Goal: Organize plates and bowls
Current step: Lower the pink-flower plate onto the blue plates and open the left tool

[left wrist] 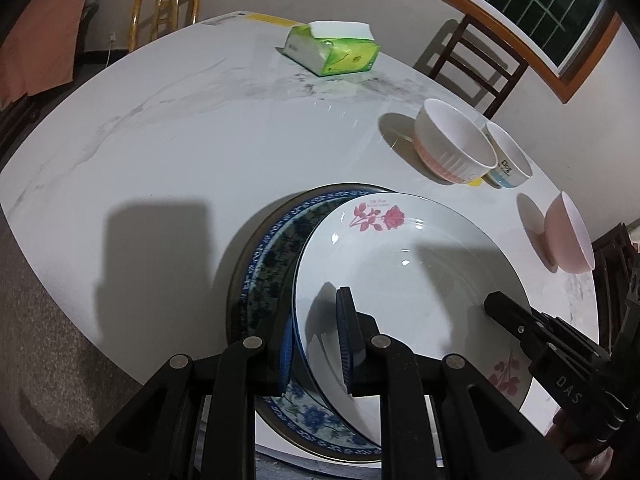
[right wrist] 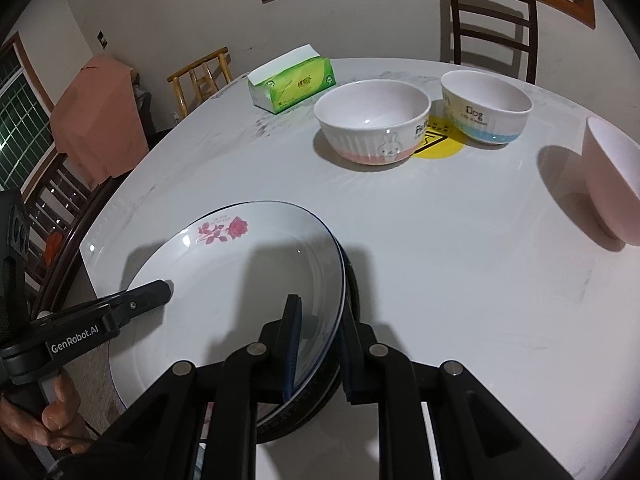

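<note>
A white rose-print plate lies on a blue patterned plate at the near table edge. My left gripper has its fingers on either side of the rose plate's left rim. My right gripper straddles the same plate at its right rim; it also shows in the left wrist view. Whether either set of pads presses the rim is unclear. A rabbit bowl, a "Dog" bowl and a pink bowl stand further back.
A green tissue pack lies at the far side of the white marble table. Wooden chairs stand around the table. A yellow sticker lies between the two printed bowls.
</note>
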Tool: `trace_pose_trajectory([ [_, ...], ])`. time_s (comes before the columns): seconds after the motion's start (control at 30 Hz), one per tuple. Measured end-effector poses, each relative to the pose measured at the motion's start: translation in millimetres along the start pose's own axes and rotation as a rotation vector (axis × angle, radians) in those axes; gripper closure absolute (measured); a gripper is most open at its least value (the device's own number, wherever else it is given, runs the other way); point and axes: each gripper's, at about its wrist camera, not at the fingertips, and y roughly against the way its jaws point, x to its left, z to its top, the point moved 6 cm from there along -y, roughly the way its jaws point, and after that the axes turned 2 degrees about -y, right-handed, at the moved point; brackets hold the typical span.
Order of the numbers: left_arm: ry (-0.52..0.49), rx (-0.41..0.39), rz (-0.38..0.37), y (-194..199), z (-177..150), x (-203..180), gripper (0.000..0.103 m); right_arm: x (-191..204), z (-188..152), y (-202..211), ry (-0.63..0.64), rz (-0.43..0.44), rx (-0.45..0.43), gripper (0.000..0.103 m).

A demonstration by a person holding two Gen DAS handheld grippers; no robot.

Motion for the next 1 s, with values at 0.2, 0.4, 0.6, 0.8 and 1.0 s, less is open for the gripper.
trace_pose_trajectory([
  [0.2, 0.017, 0.016, 0.003, -6, -3, 9, 0.087, 1, -6, -7, 0.001, -0.001, 0.014, 0.086],
  [0.4, 0.033, 0.019, 0.004, -8, -4, 14, 0.088, 3, -7, -11, 0.01, 0.004, 0.017, 0.086],
  [0.6, 0.033, 0.017, 0.009, -7, -3, 16, 0.088, 5, -7, -13, 0.006, -0.003, 0.018, 0.083],
  [0.8, 0.04, 0.019, 0.0, -7, -2, 16, 0.084, 5, -8, -13, -0.003, -0.01, 0.019, 0.083],
  [1.0, 0.044, 0.018, -0.001, -6, -1, 17, 0.083, 7, -8, -13, -0.004, -0.024, 0.025, 0.083],
])
